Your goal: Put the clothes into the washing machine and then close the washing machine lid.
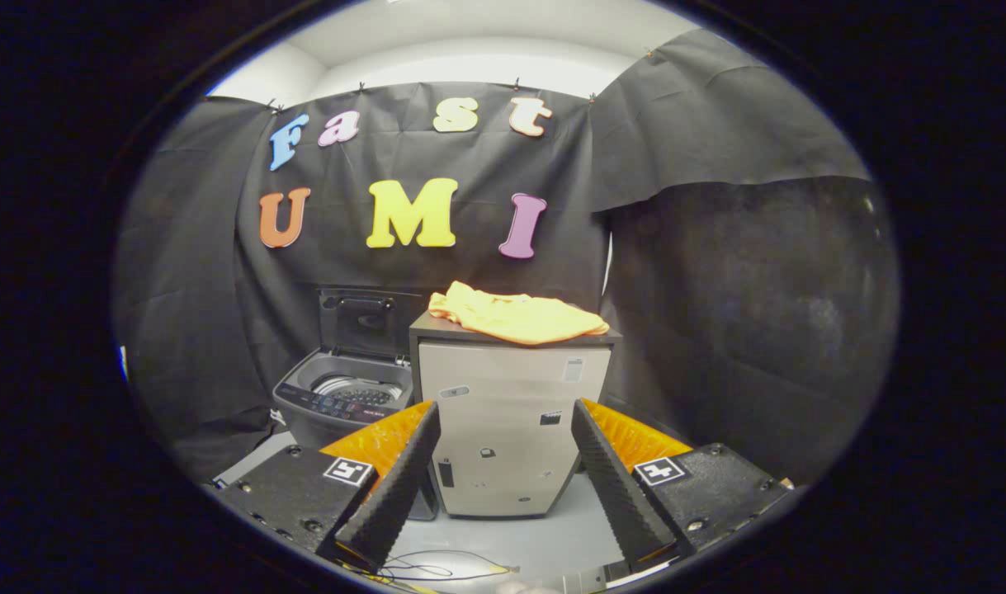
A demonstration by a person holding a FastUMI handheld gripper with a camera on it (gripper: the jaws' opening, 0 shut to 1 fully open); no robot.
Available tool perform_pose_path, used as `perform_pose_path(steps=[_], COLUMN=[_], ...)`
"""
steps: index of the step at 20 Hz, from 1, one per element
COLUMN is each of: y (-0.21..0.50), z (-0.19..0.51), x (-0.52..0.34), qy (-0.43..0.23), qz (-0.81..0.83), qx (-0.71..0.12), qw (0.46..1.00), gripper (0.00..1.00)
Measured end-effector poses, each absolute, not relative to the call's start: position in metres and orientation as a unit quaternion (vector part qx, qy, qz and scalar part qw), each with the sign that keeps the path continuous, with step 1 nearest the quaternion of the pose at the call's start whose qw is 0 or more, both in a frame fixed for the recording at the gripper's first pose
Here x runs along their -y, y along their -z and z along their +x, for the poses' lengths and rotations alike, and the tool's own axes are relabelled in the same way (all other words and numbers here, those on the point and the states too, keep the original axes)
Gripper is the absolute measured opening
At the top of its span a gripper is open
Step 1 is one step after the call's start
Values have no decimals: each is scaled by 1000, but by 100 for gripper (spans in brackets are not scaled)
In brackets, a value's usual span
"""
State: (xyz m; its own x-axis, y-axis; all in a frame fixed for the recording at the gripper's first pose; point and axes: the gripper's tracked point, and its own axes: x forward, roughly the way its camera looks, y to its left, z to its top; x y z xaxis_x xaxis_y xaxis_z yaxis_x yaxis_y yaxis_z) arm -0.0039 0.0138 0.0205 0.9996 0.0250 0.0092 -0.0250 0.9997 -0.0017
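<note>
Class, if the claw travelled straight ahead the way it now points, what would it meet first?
Probably the front of the beige cabinet, seen between the open claw fingers; depth is unclear. The yellow clothes lie higher, on top.

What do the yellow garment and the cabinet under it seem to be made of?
Yellow garment: soft matte fabric, judging by its folds. Cabinet: probably painted metal or laminate, smooth pale front, dark top. The open tongs are well short of both.

Gripper [503,470] held level, facing forward. Both ribbed black fingers [395,487] spread wide apart, nothing between them, pads touching nothing. Orange backing behind each finger.
</note>
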Motion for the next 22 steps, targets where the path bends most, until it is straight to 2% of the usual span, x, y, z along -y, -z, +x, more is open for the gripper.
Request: perform_pose_path(steps=[13, 22], y=[-21, -54], z=[-5, 21], x=[-14, -32], qy=[-6, -15], qz=[10, 7], qx=[0, 8], qw=[1000, 1000], gripper=[100, 100])
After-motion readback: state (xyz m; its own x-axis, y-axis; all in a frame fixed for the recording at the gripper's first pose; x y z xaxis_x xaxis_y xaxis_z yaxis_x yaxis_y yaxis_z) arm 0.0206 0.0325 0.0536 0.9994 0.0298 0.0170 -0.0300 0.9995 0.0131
